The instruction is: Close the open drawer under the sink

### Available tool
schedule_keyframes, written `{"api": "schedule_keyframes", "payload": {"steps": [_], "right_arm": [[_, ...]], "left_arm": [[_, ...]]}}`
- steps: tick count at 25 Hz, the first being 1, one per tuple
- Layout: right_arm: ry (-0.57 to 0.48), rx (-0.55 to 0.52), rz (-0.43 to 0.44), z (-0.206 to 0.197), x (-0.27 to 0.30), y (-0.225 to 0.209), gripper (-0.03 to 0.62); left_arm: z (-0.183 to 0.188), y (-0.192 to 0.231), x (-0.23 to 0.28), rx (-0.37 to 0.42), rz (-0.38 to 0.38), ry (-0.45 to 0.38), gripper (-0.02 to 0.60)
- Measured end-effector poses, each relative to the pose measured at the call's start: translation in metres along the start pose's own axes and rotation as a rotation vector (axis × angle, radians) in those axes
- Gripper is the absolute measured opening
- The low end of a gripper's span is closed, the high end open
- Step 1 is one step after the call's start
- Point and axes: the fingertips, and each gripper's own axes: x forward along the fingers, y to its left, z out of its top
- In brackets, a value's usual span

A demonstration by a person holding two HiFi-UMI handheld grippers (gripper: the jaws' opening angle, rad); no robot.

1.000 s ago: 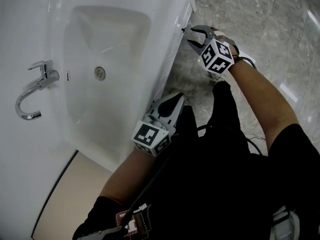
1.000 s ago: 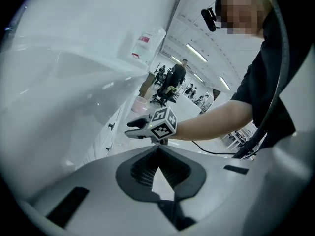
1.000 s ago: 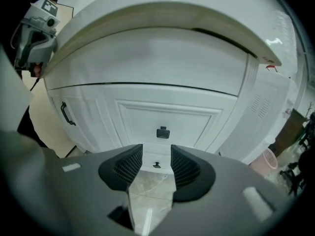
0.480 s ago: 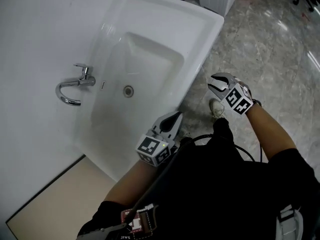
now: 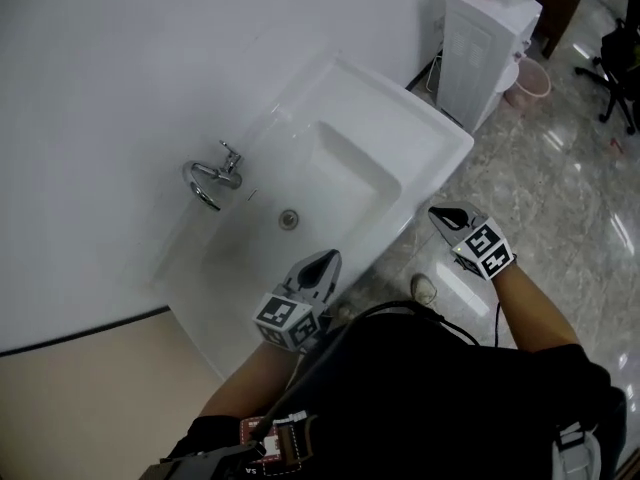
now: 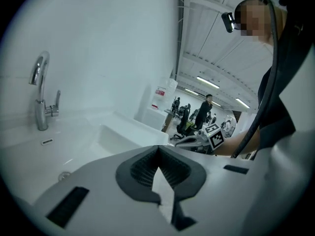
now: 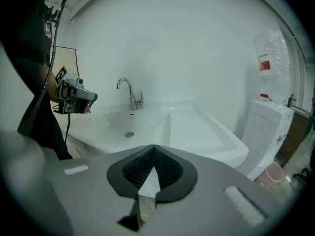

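As right claw (image 5: pixel 440 214) just closed empty, sink (image 5: pixel 420 138) just beside, leftward.

Black short-sleeved shirt (image 5: pixel 440 398), black cable (image 5: pixel 395 305), grey left tongs (image 5: pixel 332 256), right tongs (image 5: pixel 437 212), marker cubes (image 5: pixel 485 249)

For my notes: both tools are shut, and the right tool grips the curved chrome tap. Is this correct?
Not quite. The right gripper view shows the right tool shut on nothing, apart from the curved chrome tap. The left tool is shut too.

Chrome tap (image 5: pixel 212 178), white water dispenser (image 5: pixel 485 53) with pink bin (image 5: pixel 532 81) just beside it; grey marbled floor (image 5: pixel 580 198)
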Motion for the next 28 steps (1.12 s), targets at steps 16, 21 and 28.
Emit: {"api": "schedule_keyframes", "payload": {"steps": [16,21,28], "right_arm": [[-0.08,-0.114,0.229,0.155,0.023,0.028,0.002],[-0.119,-0.151,0.274,0.204,0.036,0.069,0.002],[-0.154,-0.141,0.258,0.249,0.058,0.141,0.002]], "left_arm": [[0.028,0.068,-0.151,-0.114,0.503,-0.313,-0.002],[0.029,0.096,-0.231,-0.146,0.62,-0.424,-0.002],[0.036,0.139,-0.34,-0.12,0.65,-0.513,-0.002]]}}
